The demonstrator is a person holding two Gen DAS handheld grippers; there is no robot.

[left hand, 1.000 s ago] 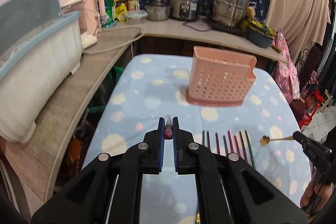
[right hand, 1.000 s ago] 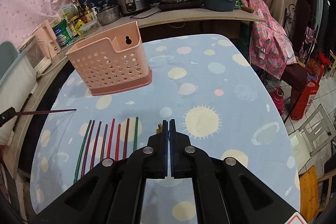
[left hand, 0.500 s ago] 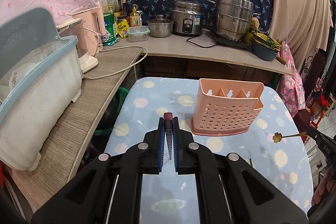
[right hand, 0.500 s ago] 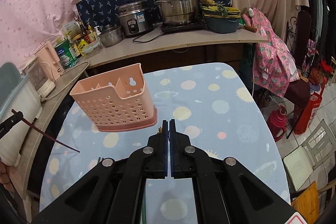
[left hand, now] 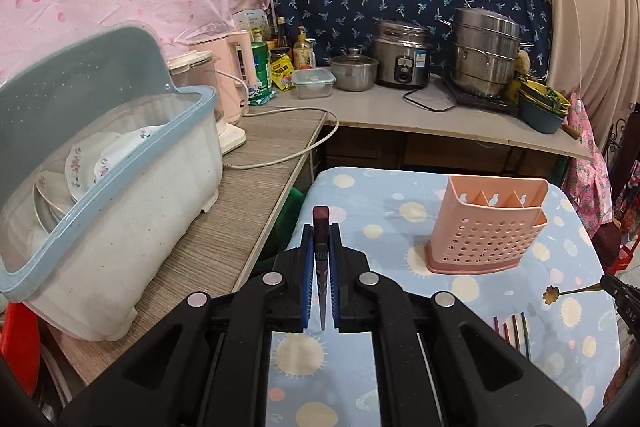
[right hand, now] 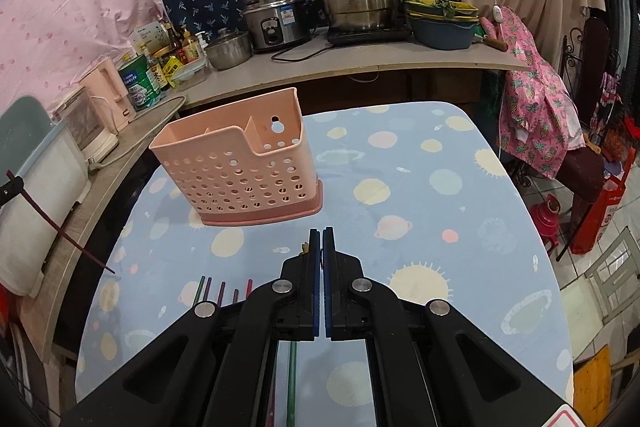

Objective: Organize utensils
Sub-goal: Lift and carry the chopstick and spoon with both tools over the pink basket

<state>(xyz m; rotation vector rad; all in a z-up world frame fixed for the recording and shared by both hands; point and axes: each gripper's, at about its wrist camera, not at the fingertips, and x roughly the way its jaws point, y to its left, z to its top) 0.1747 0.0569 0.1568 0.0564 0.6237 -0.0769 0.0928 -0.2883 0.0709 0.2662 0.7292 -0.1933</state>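
Observation:
My left gripper (left hand: 321, 239) is shut on a dark red chopstick (left hand: 321, 227), held in the air left of the pink perforated utensil holder (left hand: 486, 231); the chopstick slants down in the right wrist view (right hand: 60, 227). My right gripper (right hand: 321, 239) is shut on a gold flower-ended utensil (left hand: 560, 293), mostly hidden between its fingers, in front of the holder (right hand: 240, 171). Several coloured chopsticks (right hand: 220, 291) lie on the blue tablecloth (right hand: 420, 187) left of the right gripper, also seen in the left wrist view (left hand: 514, 327).
A dish rack with plates (left hand: 108, 179) stands on the wooden counter (left hand: 248, 195) to the left. Pots, a rice cooker (left hand: 404, 55) and bottles line the back counter. A chair with pink cloth (right hand: 540, 119) is right of the table.
Both grippers have risen and pulled back from the table, so the holder looks smaller and farther. The red chopstick has tilted more upright in the left gripper.

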